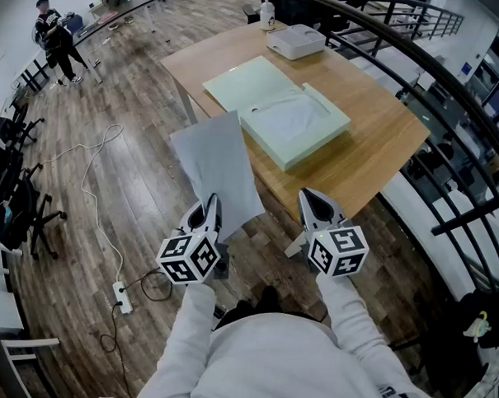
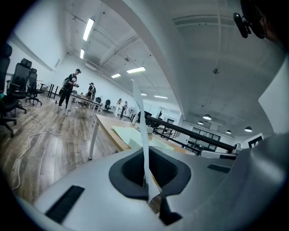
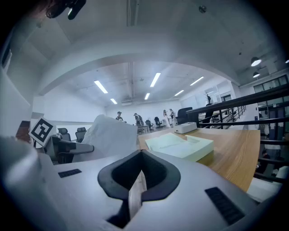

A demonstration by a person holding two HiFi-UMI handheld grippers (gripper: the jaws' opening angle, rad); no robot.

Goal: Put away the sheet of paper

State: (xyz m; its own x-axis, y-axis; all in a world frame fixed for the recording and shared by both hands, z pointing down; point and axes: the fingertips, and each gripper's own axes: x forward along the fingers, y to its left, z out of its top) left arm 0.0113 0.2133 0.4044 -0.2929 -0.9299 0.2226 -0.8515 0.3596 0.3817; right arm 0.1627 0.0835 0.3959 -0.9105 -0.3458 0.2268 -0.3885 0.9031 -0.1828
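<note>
A grey-white sheet of paper (image 1: 217, 166) hangs in the air left of the table, and my left gripper (image 1: 210, 206) is shut on its near edge. In the left gripper view the sheet (image 2: 143, 149) stands edge-on, pinched where the jaws meet at the gripper (image 2: 146, 191). My right gripper (image 1: 311, 199) hovers at the table's near corner, shut, with nothing held; its jaws (image 3: 137, 198) meet in a thin slit. An open pale green box (image 1: 296, 130) lies on the wooden table (image 1: 379, 139), its lid (image 1: 244, 83) flat beside it. In the right gripper view the sheet (image 3: 110, 135) is left of the box (image 3: 180, 145).
A white device (image 1: 295, 42) and a bottle (image 1: 267, 13) stand at the table's far end. A black railing (image 1: 443, 87) curves along the right. A white cable (image 1: 93, 201) and power strip (image 1: 122, 297) lie on the wooden floor; office chairs (image 1: 10, 196) stand at the left.
</note>
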